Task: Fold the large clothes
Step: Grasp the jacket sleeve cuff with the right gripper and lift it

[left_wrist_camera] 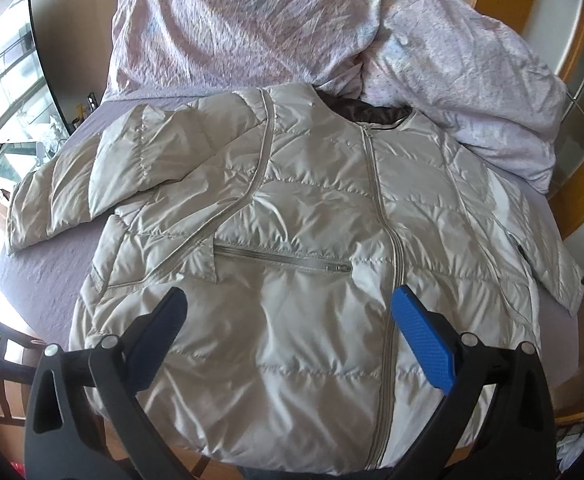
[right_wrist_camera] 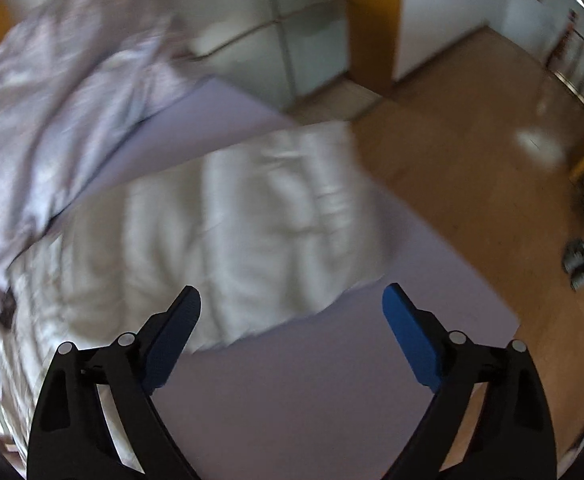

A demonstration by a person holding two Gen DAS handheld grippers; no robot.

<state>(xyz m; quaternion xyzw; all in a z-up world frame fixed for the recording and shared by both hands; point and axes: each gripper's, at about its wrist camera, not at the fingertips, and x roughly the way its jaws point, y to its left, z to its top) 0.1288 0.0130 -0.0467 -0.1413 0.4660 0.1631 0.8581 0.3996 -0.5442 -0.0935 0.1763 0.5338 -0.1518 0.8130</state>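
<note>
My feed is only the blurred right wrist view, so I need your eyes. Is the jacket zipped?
Observer: Yes, the jacket lies front up with its zipper closed.
Operator: Where is the other sleeve?
Observer: The far sleeve lies spread out sideways on the bed, not folded in.
Operator: Is the left gripper holding anything?
Observer: No, the left gripper is open above the jacket's lower front, nothing between its fingers.
Operator: What lies past the collar?
Observer: A crumpled duvet bunched up against the collar.
</note>
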